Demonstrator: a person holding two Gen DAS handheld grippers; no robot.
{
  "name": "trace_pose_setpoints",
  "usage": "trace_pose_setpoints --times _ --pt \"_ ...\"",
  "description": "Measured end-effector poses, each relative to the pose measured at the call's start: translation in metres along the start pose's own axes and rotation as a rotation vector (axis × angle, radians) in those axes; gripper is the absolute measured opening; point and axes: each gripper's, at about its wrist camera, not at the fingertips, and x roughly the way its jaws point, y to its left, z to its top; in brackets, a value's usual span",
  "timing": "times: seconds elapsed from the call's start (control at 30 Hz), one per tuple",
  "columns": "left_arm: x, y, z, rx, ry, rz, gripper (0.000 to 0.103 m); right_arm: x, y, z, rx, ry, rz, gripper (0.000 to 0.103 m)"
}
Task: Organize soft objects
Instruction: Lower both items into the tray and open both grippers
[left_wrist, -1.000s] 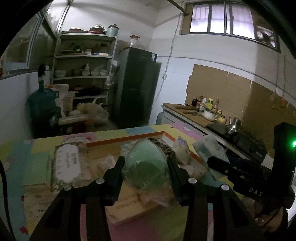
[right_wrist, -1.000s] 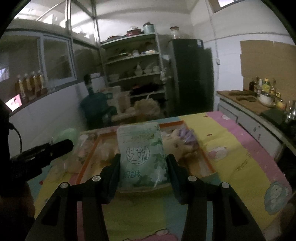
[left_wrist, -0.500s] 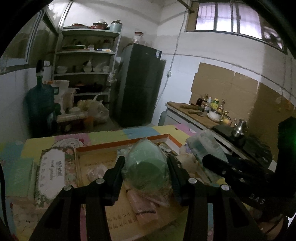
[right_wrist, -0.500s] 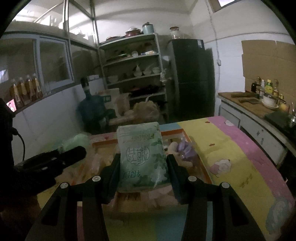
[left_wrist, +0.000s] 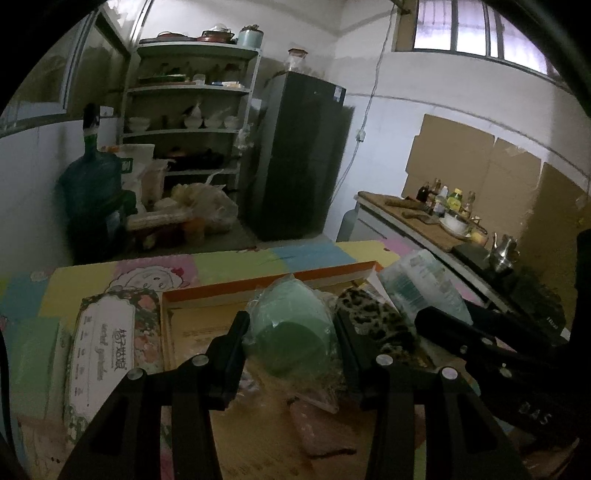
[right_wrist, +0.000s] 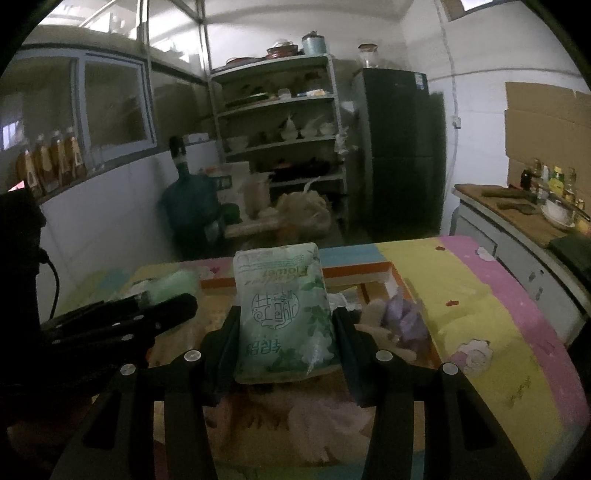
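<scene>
My left gripper (left_wrist: 291, 328) pinches a bagged green roll (left_wrist: 291, 332) over the orange-rimmed tray (left_wrist: 280, 282), leopard cloth (left_wrist: 373, 321) alongside; my right gripper (right_wrist: 286, 325) pinches a tissue pack (right_wrist: 282, 314) printed "Flower", beside a purple toy (right_wrist: 404, 317)

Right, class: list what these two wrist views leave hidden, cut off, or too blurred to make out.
- Left wrist view: the green roll in clear plastic wrap, held by the left hand-held gripper, hides the shallow orange-rimmed wooden tray floor behind it.
- Right wrist view: the pale green printed tissue pack in the right hand-held gripper covers the tray's middle.
- Right wrist view: the purple soft toy is blurred; its shape is unclear.
</scene>
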Motion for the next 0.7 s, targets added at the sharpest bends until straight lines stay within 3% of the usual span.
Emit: trace_pose_setpoints --times 0.27,0.7 --pt "0.022 -0.001 -0.01 0.028 0.07 0.008 0.046 0.022 -0.002 -0.003 -0.001 0.044 0.017 0.05" --pt "0.034 0.005 -0.013 0.016 0.1 0.01 0.047 0.047 -0.005 -0.008 -0.003 0.101 0.042 0.052"
